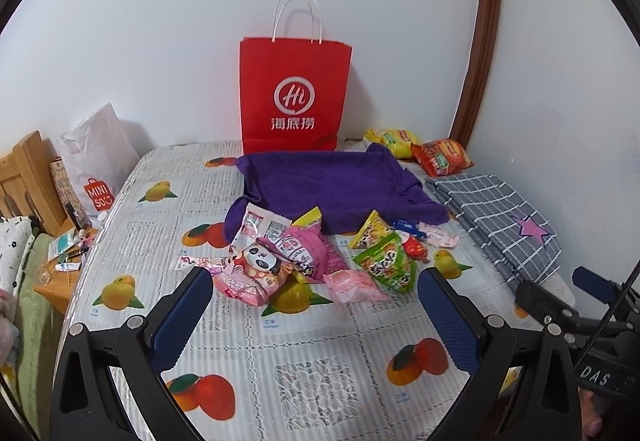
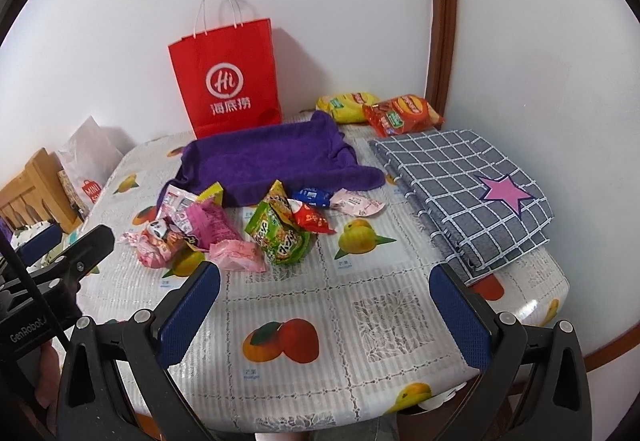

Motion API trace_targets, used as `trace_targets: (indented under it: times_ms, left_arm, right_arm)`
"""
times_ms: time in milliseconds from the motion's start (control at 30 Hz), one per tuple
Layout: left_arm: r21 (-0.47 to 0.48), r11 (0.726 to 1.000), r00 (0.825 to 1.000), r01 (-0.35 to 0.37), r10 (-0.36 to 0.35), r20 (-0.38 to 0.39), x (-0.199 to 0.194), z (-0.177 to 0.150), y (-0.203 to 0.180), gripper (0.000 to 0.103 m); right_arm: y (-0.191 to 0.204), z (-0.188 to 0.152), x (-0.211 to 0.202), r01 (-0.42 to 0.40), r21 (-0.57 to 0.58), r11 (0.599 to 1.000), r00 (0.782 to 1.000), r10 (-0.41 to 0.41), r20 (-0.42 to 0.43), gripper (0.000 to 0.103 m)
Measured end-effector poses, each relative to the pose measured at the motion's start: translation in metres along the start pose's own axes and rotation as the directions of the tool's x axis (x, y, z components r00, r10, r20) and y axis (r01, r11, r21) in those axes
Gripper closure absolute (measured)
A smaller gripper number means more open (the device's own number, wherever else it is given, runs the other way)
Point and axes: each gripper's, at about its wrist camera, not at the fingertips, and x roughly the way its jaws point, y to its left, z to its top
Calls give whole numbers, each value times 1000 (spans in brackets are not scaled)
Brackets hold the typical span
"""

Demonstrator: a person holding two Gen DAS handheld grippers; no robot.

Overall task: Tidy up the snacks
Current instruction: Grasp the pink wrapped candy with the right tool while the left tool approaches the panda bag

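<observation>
Several snack packets lie in a heap mid-table: a pink panda packet [image 1: 252, 275], a green packet [image 1: 390, 267] [image 2: 280, 239], a magenta bag [image 1: 310, 251] [image 2: 212, 227] and a pale pink packet [image 1: 354, 285] [image 2: 238, 255]. Behind them a purple towel [image 1: 332, 187] [image 2: 272, 161] is shaped into a shallow tray. A yellow chip bag [image 1: 394, 141] [image 2: 346, 105] and a red chip bag [image 1: 442, 157] [image 2: 404, 119] lie at the back right. My left gripper [image 1: 316, 281] hovers open just before the heap. My right gripper [image 2: 326, 277] is open over bare tablecloth.
A red paper bag [image 1: 294, 97] [image 2: 226, 81] stands against the wall behind the towel. A folded grey checked cloth with a pink star [image 1: 500, 213] [image 2: 472, 193] lies at the right. A white shopping bag [image 1: 98, 165] and a cluttered wooden stand [image 1: 60, 273] are off the table's left edge.
</observation>
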Motion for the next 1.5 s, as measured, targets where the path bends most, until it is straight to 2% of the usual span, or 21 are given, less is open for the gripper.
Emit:
trace_targets:
  times_ms: [167,267,333,500,667,800,933,1033,1067,1133,1233,1333,1500]
  left_arm:
    - [-28,999,998,-44,43,-39,24,2,23,0]
    - [-53,997,996,-58,55,-64,39,1,39,0]
    - [-64,996,995,-65,60,-77,47,0,47,0]
    - [-83,994,991,-70,59,-121,69,-6,65,1]
    - [-103,990,986,-98,82,-144,89,-8,78,1]
    - [-129,987,982,-92,68,-175,106,-7,87,1]
    - [-128,985,977,-114,88,-195,118,-9,92,1]
    - [-138,984,972,-115,83,-220,126,-12,96,1]
    - [-144,983,971,-115,81,-224,128,-13,98,1]
    - [-150,981,970,-119,82,-228,131,-14,101,1]
    - [-153,980,970,-126,89,-228,132,-16,102,1]
    - [-152,979,969,-136,100,-226,134,-18,103,1]
    - [-154,980,969,-125,87,-232,136,-24,103,5]
  right_arm:
    - [1,3,18,43,-20,999,999,-43,-2,0]
    - [0,4,36,60,-45,997,998,-61,-33,0]
    - [-4,3,48,38,-43,998,999,-40,-37,0]
    - [-31,8,82,-42,58,997,996,46,-70,0]
    - [-56,24,119,-46,112,993,996,54,-74,3]
    - [-62,39,156,-66,74,995,994,72,-77,6]
    - [-59,45,196,-43,15,999,993,45,-112,6]
    - [-52,43,227,-7,-70,998,987,-5,-160,25]
    - [-53,43,233,6,-81,997,986,-20,-165,26]
    - [-57,42,251,41,-85,995,978,-58,-202,26]
    - [-62,42,265,-12,-70,997,974,-4,-224,26]
    - [-61,41,270,-28,-87,996,980,10,-199,22]
    - [-60,42,272,-34,-84,996,981,17,-193,21]
